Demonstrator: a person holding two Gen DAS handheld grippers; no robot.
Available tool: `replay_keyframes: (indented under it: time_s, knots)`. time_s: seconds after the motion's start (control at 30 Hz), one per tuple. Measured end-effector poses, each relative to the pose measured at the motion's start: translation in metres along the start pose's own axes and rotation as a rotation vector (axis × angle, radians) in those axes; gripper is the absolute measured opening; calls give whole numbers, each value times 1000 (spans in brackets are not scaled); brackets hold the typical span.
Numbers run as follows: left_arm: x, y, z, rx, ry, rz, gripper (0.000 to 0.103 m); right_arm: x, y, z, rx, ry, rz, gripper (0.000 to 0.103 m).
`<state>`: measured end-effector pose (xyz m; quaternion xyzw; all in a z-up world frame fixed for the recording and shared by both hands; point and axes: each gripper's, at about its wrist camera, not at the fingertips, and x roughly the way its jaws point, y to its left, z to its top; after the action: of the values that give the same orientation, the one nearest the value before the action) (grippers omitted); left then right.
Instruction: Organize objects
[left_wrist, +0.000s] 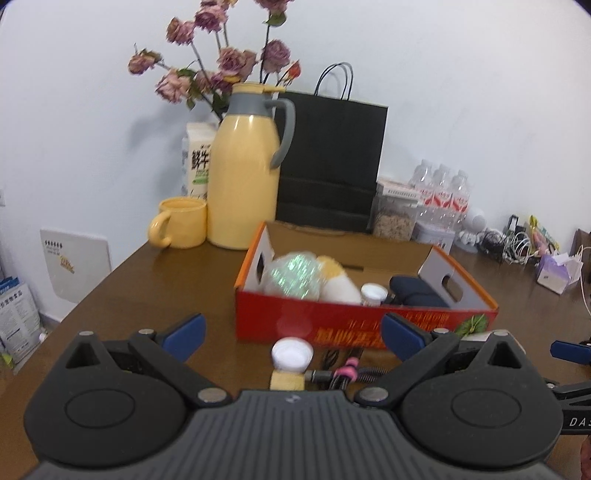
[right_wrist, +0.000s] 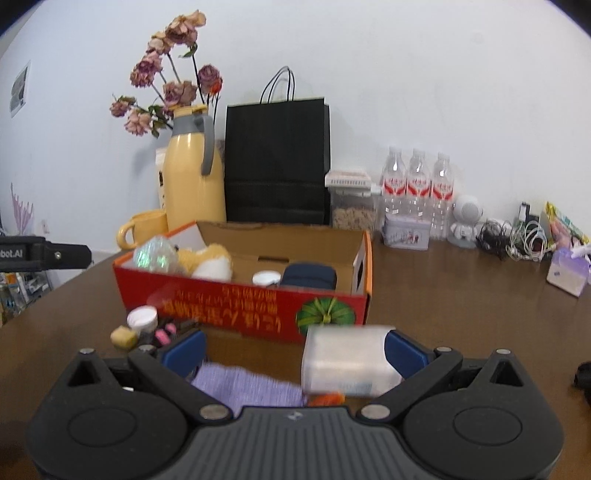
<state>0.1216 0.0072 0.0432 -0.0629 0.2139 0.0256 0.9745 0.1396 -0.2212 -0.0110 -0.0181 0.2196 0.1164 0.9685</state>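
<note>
A red cardboard box (left_wrist: 325, 326) sits mid-table and holds a glittery ball (left_wrist: 293, 275), a yellow-white plush toy (left_wrist: 338, 282), a white-lidded jar (left_wrist: 373, 293) and a dark blue case (left_wrist: 417, 291). My left gripper (left_wrist: 293, 334) is open in front of it, over a white-capped small bottle (left_wrist: 291, 354), a yellow block (left_wrist: 286, 380) and a cable with pink ties (left_wrist: 345, 373). My right gripper (right_wrist: 295, 350) is open before the box (right_wrist: 236, 314). A translucent white pack (right_wrist: 347, 362) lies against its right finger, beside a purple cloth (right_wrist: 247, 387).
Behind the box stand a yellow thermos jug (left_wrist: 243, 177), a yellow mug (left_wrist: 181, 221), a black paper bag (left_wrist: 332, 162) and dried flowers (left_wrist: 221, 62). Water bottles (right_wrist: 417, 188), a food container (right_wrist: 351, 203), a tin (right_wrist: 406, 232), tangled cables (right_wrist: 517, 240) and a tissue pack (right_wrist: 567, 271) line the back right.
</note>
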Motion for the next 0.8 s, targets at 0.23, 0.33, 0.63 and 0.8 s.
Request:
replay_keyframes:
  time_s: [0.23, 0.33, 0.63, 0.8]
  knots:
    - [-2, 11, -21, -8, 70, 6, 103, 0, 7, -25, -4, 90, 40, 103]
    - [-3, 13, -28, -6, 88, 7, 103, 0, 12, -33, 0, 125, 70, 103]
    - [-4, 18, -42, -11, 124, 7, 103, 8, 24, -47, 7, 199, 101, 103]
    - [-3, 17, -50, -9, 146, -2, 103, 13, 29, -51, 2, 219, 103, 103]
